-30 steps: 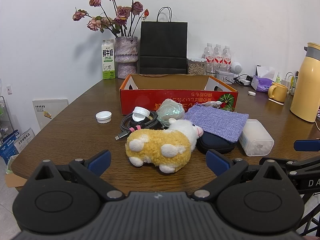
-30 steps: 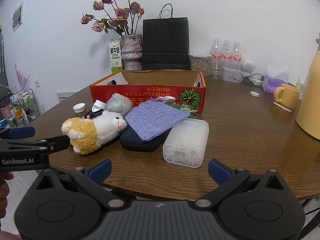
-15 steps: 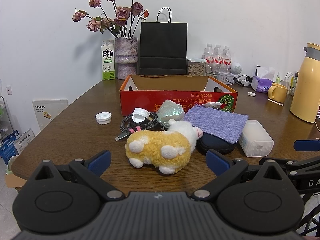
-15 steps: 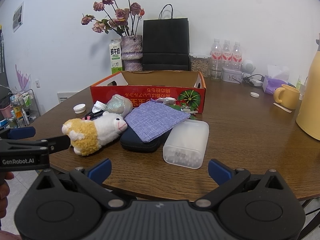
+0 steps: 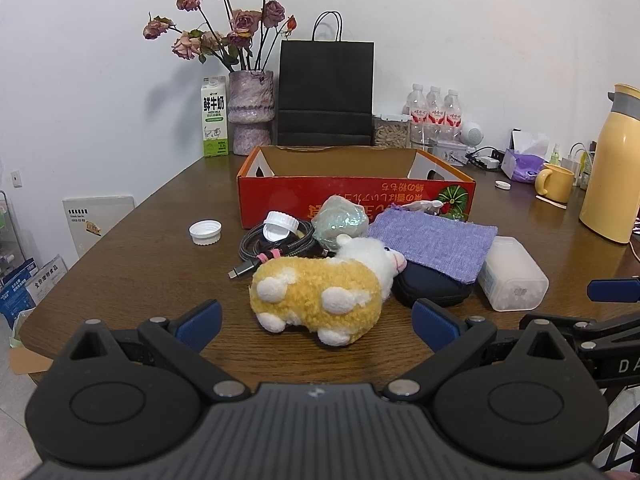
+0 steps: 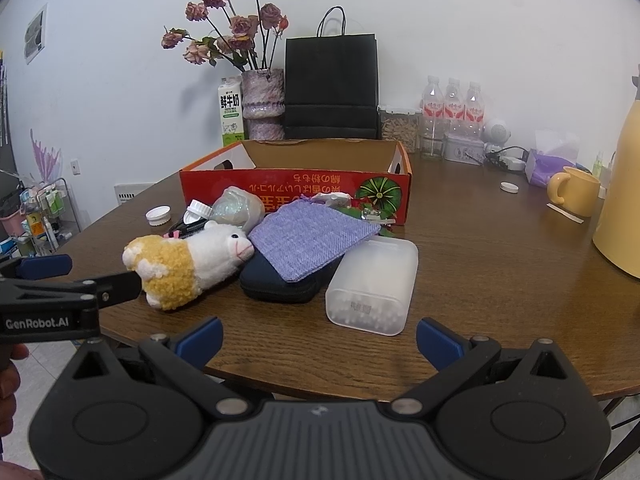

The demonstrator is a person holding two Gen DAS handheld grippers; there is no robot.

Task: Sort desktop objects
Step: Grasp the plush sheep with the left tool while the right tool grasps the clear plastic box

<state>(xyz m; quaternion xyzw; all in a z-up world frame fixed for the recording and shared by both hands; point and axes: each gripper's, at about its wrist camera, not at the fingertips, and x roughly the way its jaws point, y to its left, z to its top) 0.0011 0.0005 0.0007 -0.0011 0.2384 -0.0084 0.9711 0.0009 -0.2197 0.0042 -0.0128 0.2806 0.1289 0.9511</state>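
A yellow and white plush sheep (image 5: 324,294) (image 6: 188,266) lies on the wooden table (image 5: 140,264) in front of an open red cardboard box (image 5: 356,188) (image 6: 296,178). Beside it lie a dark zip case (image 5: 432,290) (image 6: 280,284) under a purple cloth pouch (image 5: 436,240) (image 6: 312,232), a frosted cotton swab box (image 5: 512,274) (image 6: 374,284), a coiled black cable (image 5: 272,246), a shiny wrapped ball (image 5: 340,222) (image 6: 238,210) and white caps (image 5: 205,232). My left gripper (image 5: 316,322) is open, just short of the sheep. My right gripper (image 6: 318,334) is open, just short of the swab box.
At the back stand a black paper bag (image 5: 326,92), a vase of dried roses (image 5: 251,116), a milk carton (image 5: 215,120) and water bottles (image 5: 434,110). A yellow thermos (image 5: 612,164) and yellow mug (image 5: 558,182) stand at the right. The table's front edge is close to both grippers.
Both grippers have crept slightly forward toward the objects. Both stay open and nothing on the table has moved.
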